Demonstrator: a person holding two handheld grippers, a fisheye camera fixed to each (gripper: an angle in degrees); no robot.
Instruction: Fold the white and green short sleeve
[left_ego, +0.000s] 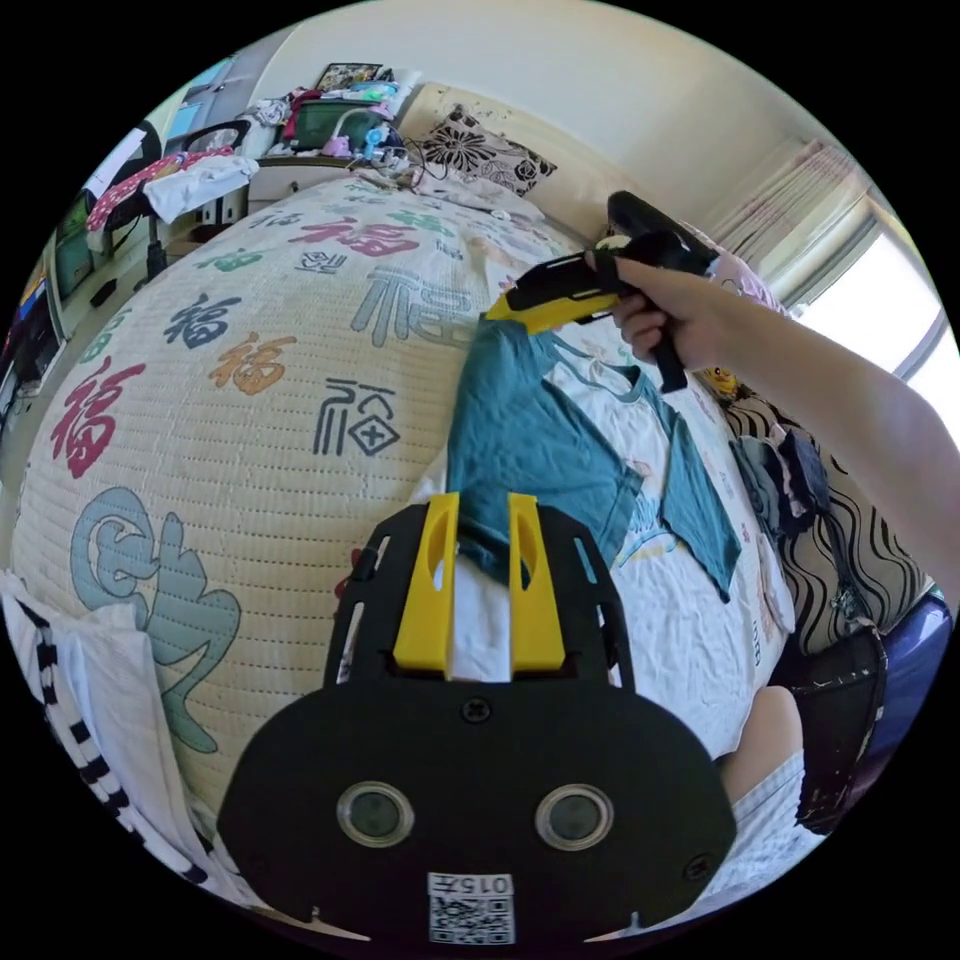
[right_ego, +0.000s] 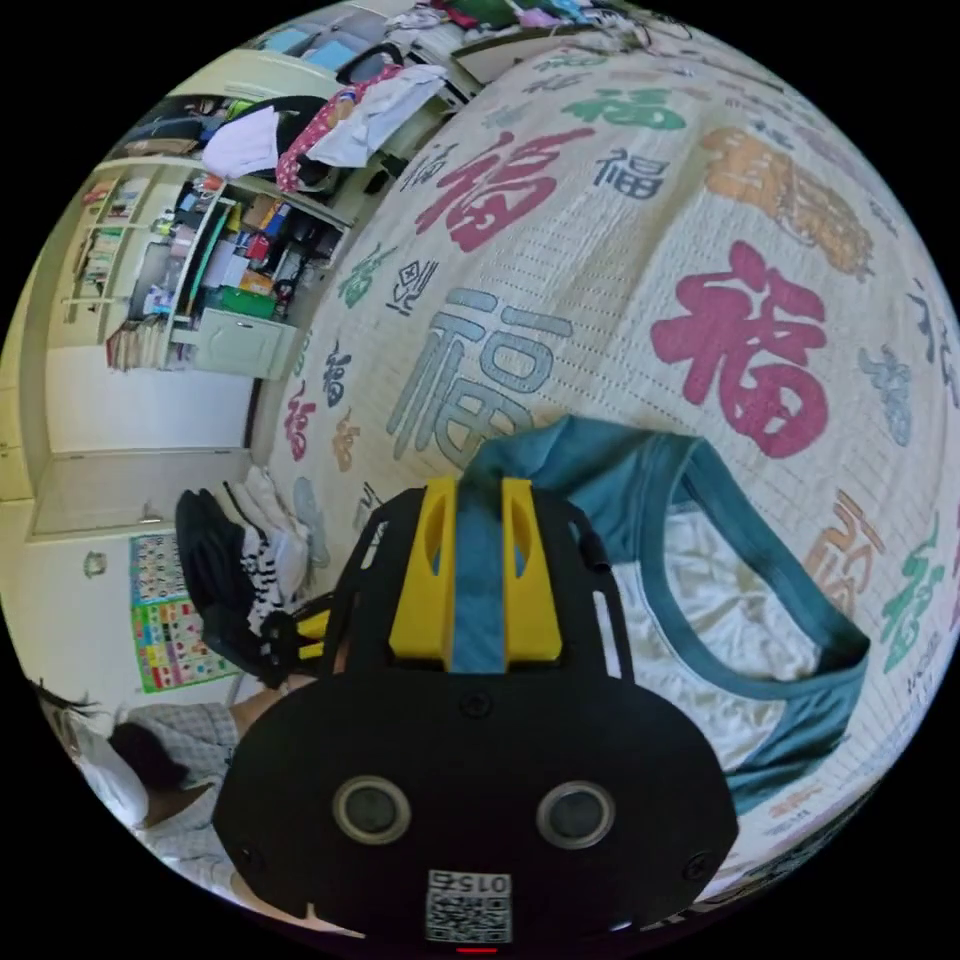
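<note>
A cream woven bed mat with coloured characters (left_ego: 250, 400) carries the white and green short-sleeve shirt (left_ego: 560, 470), right of centre. Left tongs (left_ego: 478, 535) clamp its white-and-teal edge; right tongs (right_ego: 478, 545), on a hand (left_ego: 665, 320) reaching from upper right, clamp a teal fold by the collar.

- Short-sleeve shirt (left_ego: 560, 450): soft matt cloth, white body creased, teal sleeves smoother.
- Bed mat (left_ego: 250, 400): woven, ribbed weave (printed characters look flat).
- Left gripper (left_ego: 478, 570) and right gripper (right_ego: 476, 585): matt yellow plastic jaws, black plastic bodies.
</note>
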